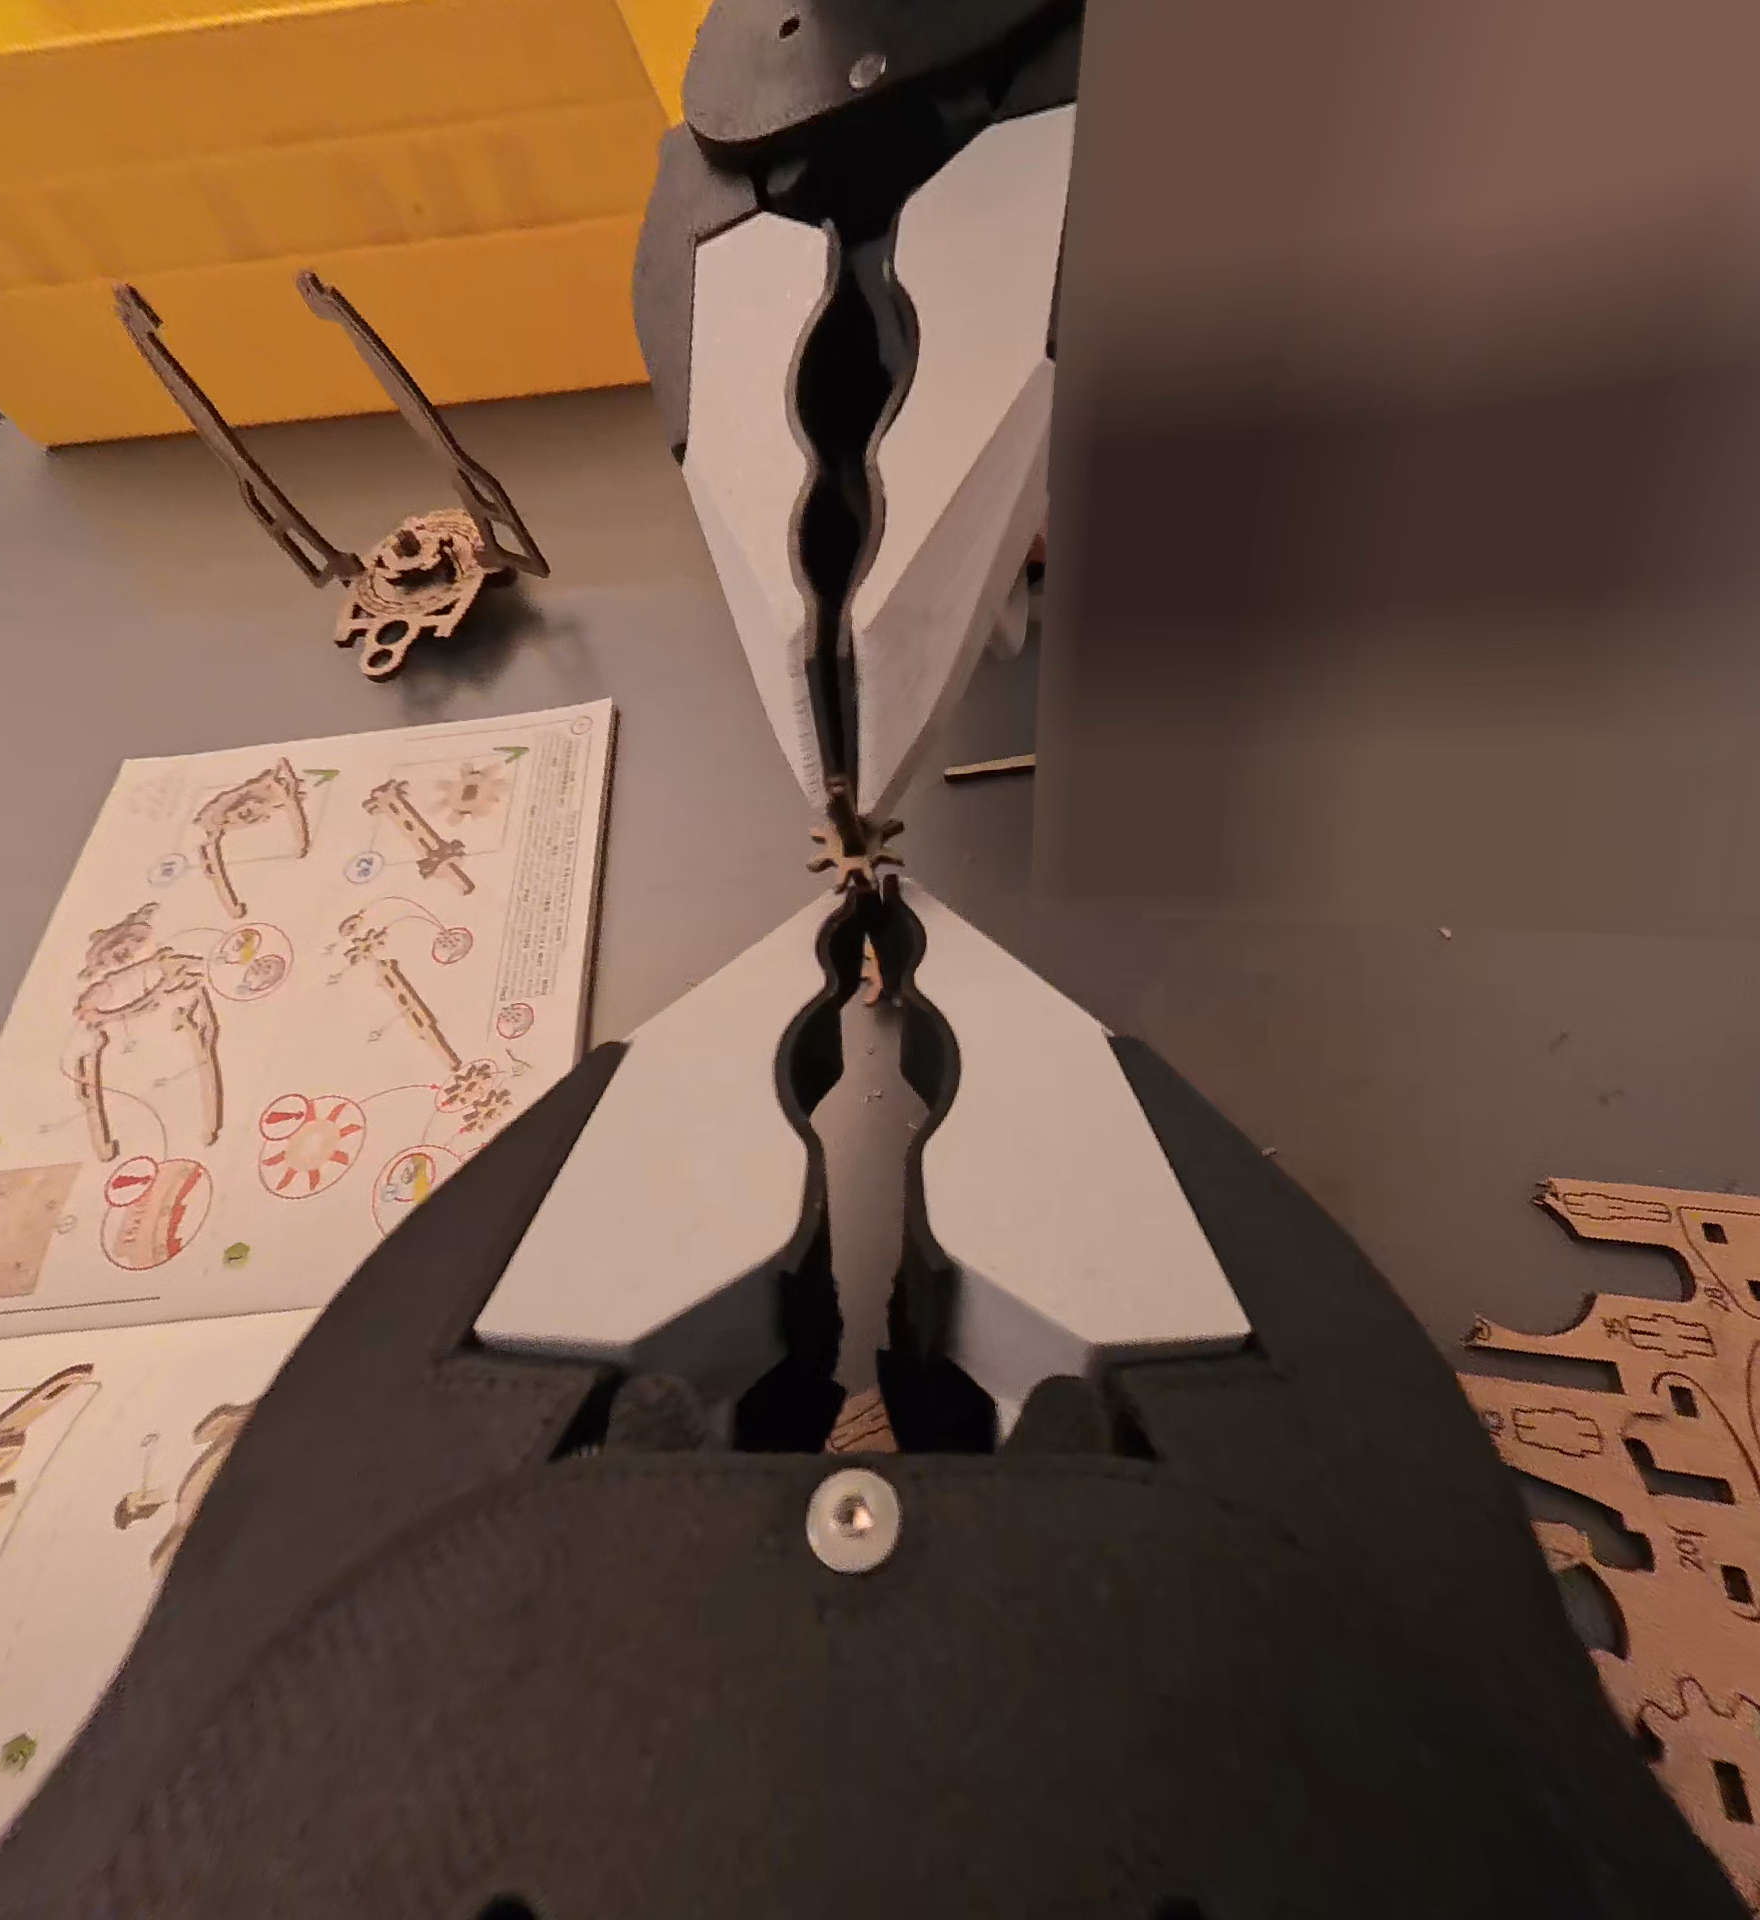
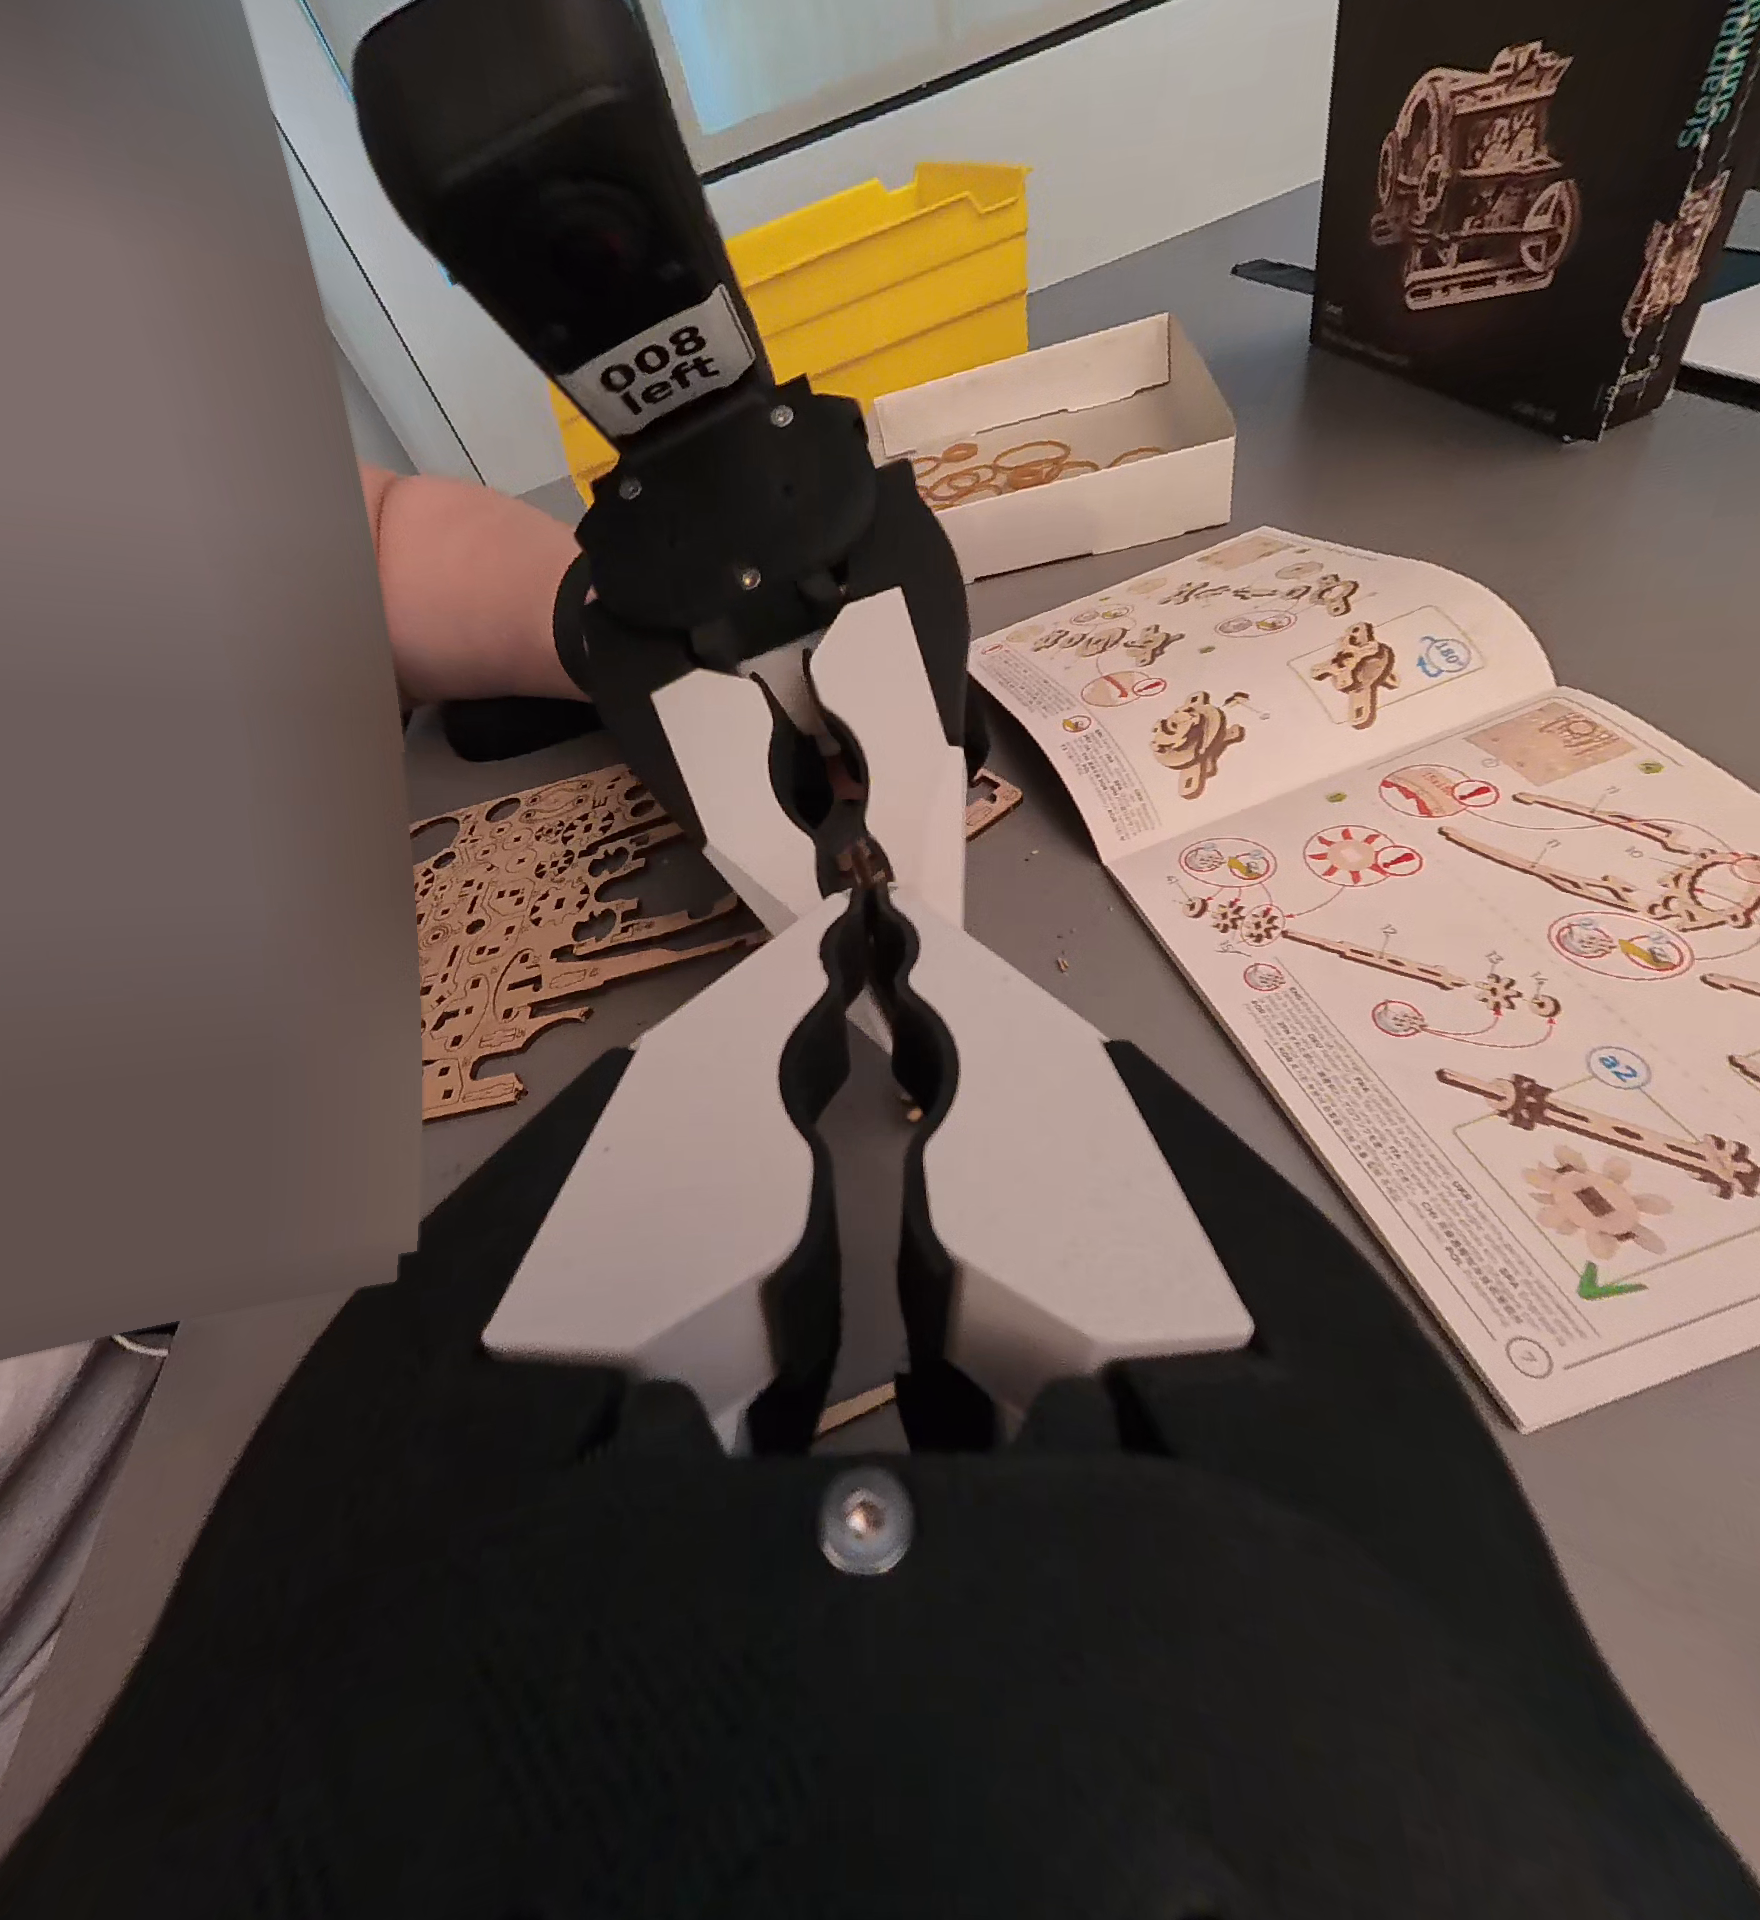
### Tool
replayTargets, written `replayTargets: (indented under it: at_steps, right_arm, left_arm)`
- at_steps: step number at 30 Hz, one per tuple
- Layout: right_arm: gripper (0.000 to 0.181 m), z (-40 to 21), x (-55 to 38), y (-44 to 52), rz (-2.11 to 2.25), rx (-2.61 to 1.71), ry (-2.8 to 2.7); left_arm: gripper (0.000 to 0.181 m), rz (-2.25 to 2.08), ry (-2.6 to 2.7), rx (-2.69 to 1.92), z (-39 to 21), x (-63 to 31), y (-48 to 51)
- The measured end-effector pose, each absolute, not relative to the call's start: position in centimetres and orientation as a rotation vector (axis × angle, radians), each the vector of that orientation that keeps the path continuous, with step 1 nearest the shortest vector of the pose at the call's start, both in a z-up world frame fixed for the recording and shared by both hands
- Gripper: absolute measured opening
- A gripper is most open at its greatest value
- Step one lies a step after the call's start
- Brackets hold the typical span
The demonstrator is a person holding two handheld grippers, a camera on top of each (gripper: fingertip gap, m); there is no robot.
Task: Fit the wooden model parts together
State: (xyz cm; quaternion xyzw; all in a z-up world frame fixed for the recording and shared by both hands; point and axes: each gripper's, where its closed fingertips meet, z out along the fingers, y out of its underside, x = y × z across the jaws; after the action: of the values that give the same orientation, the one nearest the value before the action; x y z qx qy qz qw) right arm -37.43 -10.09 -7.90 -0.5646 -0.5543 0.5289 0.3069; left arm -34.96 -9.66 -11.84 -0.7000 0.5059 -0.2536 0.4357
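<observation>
Where the two sets of tips meet above the grey tabletop (image 1: 1271,1018), a tiny pale wooden gear with stubby teeth (image 1: 853,854), pinched tight by the left gripper (image 1: 860,914). Threaded through it, a thin dark wooden strip (image 1: 834,727), clamped in the right gripper (image 1: 848,800) coming from opposite. Left wrist view only: a dark wooden two-armed model assembly (image 1: 377,499) standing before a yellow bin (image 1: 284,156). Right wrist view only: a white cardboard tray of rings (image 2: 1063,457), a dark kit box (image 2: 1520,197), a person's forearm (image 2: 471,592). Both views: open instruction booklet (image 2: 1427,935), punched plywood sheet (image 2: 533,925).
</observation>
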Motion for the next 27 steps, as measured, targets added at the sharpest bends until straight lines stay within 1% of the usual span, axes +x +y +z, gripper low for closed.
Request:
replayTargets:
  at_steps: [5, 7, 10, 12, 14, 17, 27]
  right_arm:
    - [0.000, -7.07, -37.43, -10.04, 1.326, -1.412, -1.466]
    - [0.000, -7.82, -37.46, -10.23, 1.325, -1.450, -1.496]
    - [0.000, -6.99, -37.40, -9.87, 1.324, -1.420, -1.453]
    - [0.000, -7.81, -37.42, -9.95, 1.320, -1.462, -1.480]
    - [0.000, -7.43, -37.43, -10.04, 1.370, -1.473, -1.455]
    - [0.000, -7.86, -37.39, -9.96, 1.312, -1.464, -1.483]
    - [0.000, -7.87, -37.47, -9.99, 1.358, -1.497, -1.465]
  left_arm:
    - [0.000, -0.647, 1.237, -1.738, -11.53, -35.07, -9.49]
    - [0.000, -0.631, 1.256, -1.744, -11.81, -35.04, -9.54]
    - [0.000, -0.612, 1.269, -1.735, -11.85, -34.99, -9.59]
    - [0.000, -0.605, 1.276, -1.742, -11.87, -35.02, -9.57]
    - [0.000, -0.596, 1.279, -1.750, -11.87, -35.10, -9.53]
    - [0.000, -0.599, 1.287, -1.763, -11.90, -35.14, -9.64]
    - [0.000, -0.616, 1.282, -1.785, -11.90, -35.35, -9.68]
